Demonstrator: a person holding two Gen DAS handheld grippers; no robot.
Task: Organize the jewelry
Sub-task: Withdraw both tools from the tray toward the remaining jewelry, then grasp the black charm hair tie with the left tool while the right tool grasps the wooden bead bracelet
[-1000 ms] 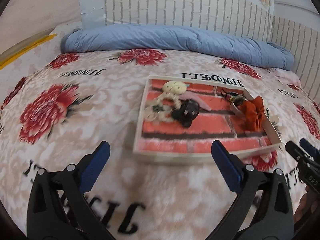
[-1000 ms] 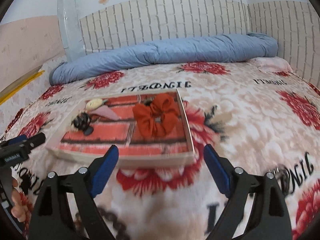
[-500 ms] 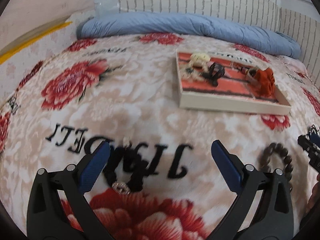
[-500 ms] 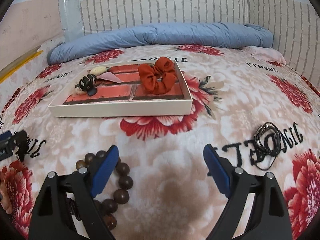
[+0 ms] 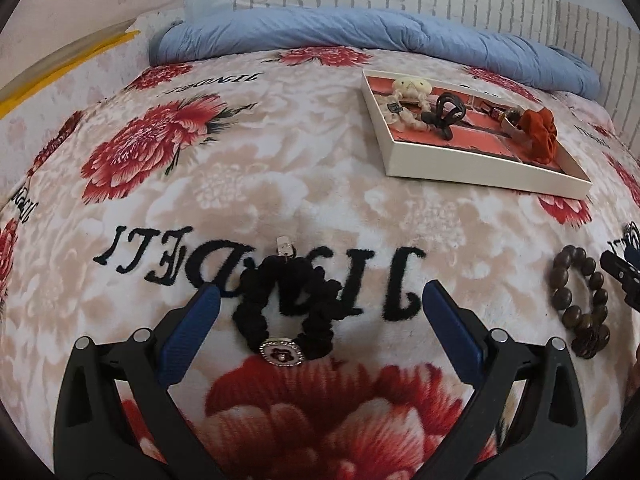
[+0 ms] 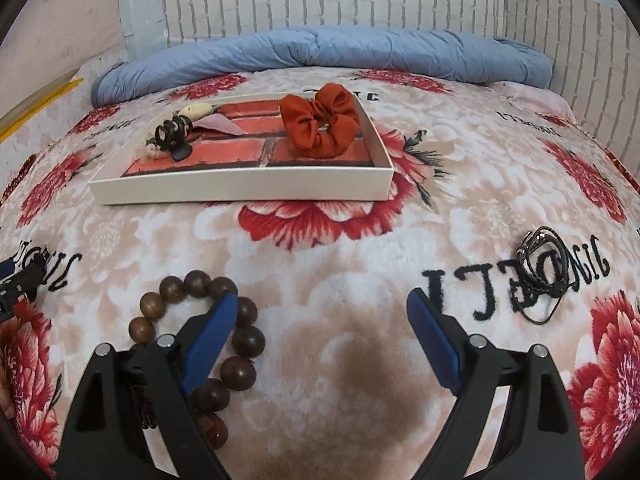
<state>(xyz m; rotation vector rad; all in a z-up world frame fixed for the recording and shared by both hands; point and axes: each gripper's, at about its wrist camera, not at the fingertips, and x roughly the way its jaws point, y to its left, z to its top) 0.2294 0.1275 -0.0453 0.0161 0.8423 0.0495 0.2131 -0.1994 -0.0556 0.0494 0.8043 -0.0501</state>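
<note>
A black scrunchie [image 5: 286,304] with a silver charm lies on the blanket between the wide-apart fingers of my open left gripper [image 5: 320,300], untouched. A brown wooden bead bracelet [image 6: 216,344] [image 5: 580,300] lies partly under the left finger of my open right gripper [image 6: 322,306], whose jaws hold nothing. Dark thin cord bracelets [image 6: 544,268] rest to the right. Farther back sits the shallow white tray [image 6: 240,190] [image 5: 472,168] with a brick-pattern floor, holding an orange scrunchie [image 6: 320,124], a black claw clip [image 6: 172,136] and a cream braided piece [image 5: 408,96].
Everything rests on a bed under a floral blanket [image 5: 260,168] with black lettering. A rolled blue duvet [image 6: 320,52] lies along the brick-pattern headboard. The other gripper's tip [image 6: 20,284] shows at the left edge of the right wrist view.
Both grippers have pulled back from the tray and sunk toward the near blanket. The black scrunchie now lies between my left fingers, and the bead bracelet has come under my right gripper's left finger.
</note>
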